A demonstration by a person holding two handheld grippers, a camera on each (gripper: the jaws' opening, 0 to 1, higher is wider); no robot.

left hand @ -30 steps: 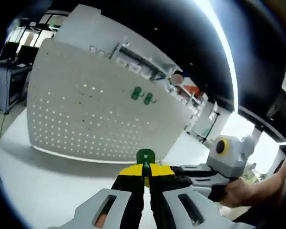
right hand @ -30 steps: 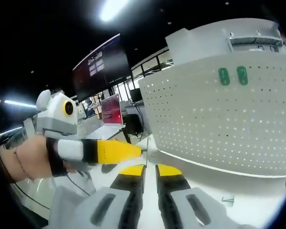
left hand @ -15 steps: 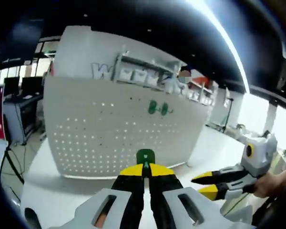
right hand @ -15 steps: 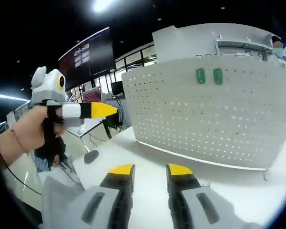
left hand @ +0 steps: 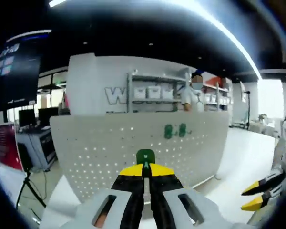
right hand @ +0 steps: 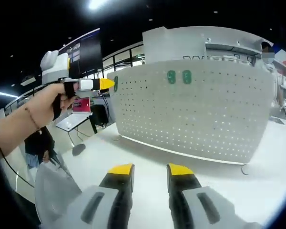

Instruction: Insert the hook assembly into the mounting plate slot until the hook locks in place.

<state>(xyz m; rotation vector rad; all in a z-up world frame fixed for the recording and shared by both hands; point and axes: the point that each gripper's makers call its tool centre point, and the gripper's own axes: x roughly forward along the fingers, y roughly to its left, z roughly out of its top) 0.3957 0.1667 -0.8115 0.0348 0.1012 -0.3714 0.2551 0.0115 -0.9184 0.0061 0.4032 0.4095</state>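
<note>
A white tabletop (right hand: 148, 162) carries the pegboard (right hand: 195, 109) at frame centre. The left hand-held gripper (left hand: 144, 168) pinches a green hook (left hand: 145, 156); the right hand-held gripper (right hand: 150, 170) stands spread. Best approach squarely, aiming at one hole.

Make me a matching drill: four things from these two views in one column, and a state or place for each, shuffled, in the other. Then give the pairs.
Things:
1. left hand-held gripper
2. right hand-held gripper
3. the two green hooks
4. pegboard

States or places:
A. standing upright on the white table
B. jaws apart, nothing between them
C. side by side near the pegboard's top edge
D. shut on a green hook

Pairs: 1-D, 2-B, 3-C, 4-A
</note>
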